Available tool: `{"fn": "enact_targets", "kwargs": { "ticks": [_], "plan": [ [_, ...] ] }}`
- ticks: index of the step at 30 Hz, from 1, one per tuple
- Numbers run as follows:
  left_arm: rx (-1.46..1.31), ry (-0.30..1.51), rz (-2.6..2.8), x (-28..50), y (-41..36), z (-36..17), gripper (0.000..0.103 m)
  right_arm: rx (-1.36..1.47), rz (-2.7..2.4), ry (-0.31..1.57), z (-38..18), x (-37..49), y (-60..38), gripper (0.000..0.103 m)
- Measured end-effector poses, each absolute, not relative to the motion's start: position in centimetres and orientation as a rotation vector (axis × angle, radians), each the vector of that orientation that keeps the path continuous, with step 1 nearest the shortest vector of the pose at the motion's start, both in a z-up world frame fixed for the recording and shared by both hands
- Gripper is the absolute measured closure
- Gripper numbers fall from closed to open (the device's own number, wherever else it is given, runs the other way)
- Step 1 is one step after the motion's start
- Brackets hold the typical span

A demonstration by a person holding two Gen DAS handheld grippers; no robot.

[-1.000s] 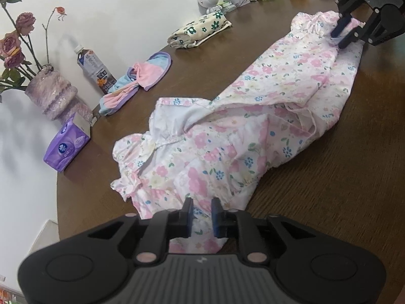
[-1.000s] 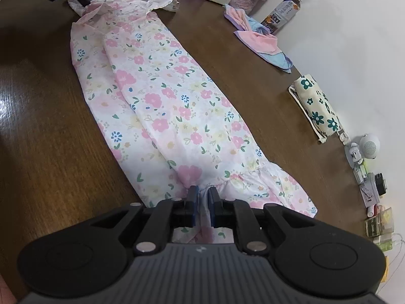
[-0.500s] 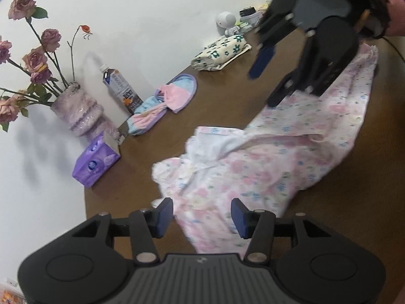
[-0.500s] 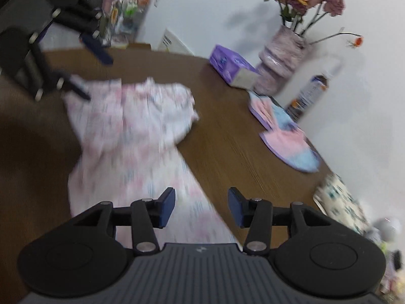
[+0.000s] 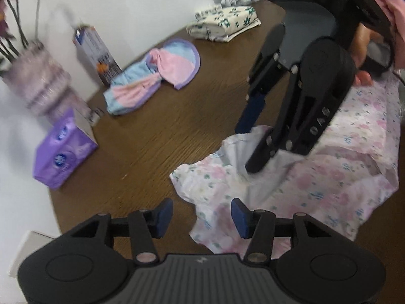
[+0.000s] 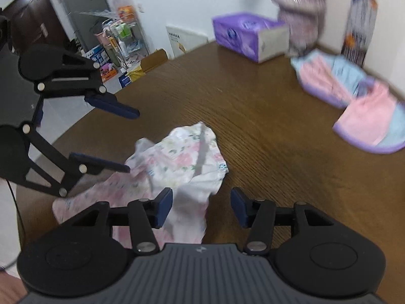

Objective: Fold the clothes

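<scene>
Soft even indoor light, strong motion blur toward 10 and 2 o'clock, vase [image 5: 41,86] and bottle [image 6: 359,33] smeared, fisheye bending at edges, faint sheen on table [image 6: 253,106].

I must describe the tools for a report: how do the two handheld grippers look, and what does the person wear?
Both the left gripper and the right gripper are black, with ribbed dark grey bodies, silver screws and dark blue fingertip pads. A pink sleeve shows behind the right one.

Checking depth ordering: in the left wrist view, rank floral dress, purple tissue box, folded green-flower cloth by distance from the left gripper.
1. Pink floral dress, right at the left gripper.
2. Purple tissue box, to the left.
3. Folded white cloth with green flowers, far side, near the wall.
</scene>
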State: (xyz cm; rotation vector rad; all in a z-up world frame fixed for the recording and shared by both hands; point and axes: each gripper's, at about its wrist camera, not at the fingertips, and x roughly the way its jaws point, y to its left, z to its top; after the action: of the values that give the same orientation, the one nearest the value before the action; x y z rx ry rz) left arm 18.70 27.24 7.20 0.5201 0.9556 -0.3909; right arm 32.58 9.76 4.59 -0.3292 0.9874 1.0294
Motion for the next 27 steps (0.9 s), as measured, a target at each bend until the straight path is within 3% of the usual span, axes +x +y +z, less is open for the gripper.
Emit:
{"fn": "enact_targets", "kwargs": {
  "ticks": [4,5,6,7,8,14,18,19,20,22,27],
  "plan": [
    [0.441,1.020,-0.466,21.8,28.6,6.4,0.053,-0.232,1.049,1.075,2.7,34.5,10.3,0.053],
    [0.441,1.022,-0.471,22.3,28.9,6.2,0.053,-0.208,1.059,1.085,2.5,34.8,10.4,0.061],
    [0.437,1.025,-0.477,22.6,29.1,6.1,0.053,-0.199,1.065,1.080,2.5,34.9,10.4,0.087],
    [0.431,1.026,-0.483,22.9,29.3,6.1,0.052,-0.190,1.070,1.074,2.5,35.0,10.4,0.097],
    [0.424,1.028,-0.493,23.2,29.4,6.0,0.050,-0.181,1.075,1.068,2.6,35.2,10.4,0.101],
    [0.457,1.003,-0.546,23.6,29.3,5.6,0.041,-0.458,1.163,0.725,4.4,30.4,10.9,0.102],
    [0.479,0.951,-0.582,22.6,29.2,6.0,0.041,-0.711,1.219,0.453,5.1,25.2,11.5,0.102],
    [0.488,0.930,-0.587,22.2,29.1,6.2,0.048,-0.776,1.231,0.397,4.9,23.9,11.6,0.102],
    [0.502,0.906,-0.591,21.6,29.0,6.4,0.070,-0.818,1.240,0.368,4.8,23.2,11.7,0.102],
    [0.530,0.860,-0.585,20.2,28.6,6.6,0.099,-0.898,1.258,0.318,4.4,21.7,11.9,0.102],
    [0.681,0.731,-0.536,15.0,26.9,6.7,0.099,-0.995,1.285,0.256,3.3,19.5,11.6,0.102]
  ]
}}
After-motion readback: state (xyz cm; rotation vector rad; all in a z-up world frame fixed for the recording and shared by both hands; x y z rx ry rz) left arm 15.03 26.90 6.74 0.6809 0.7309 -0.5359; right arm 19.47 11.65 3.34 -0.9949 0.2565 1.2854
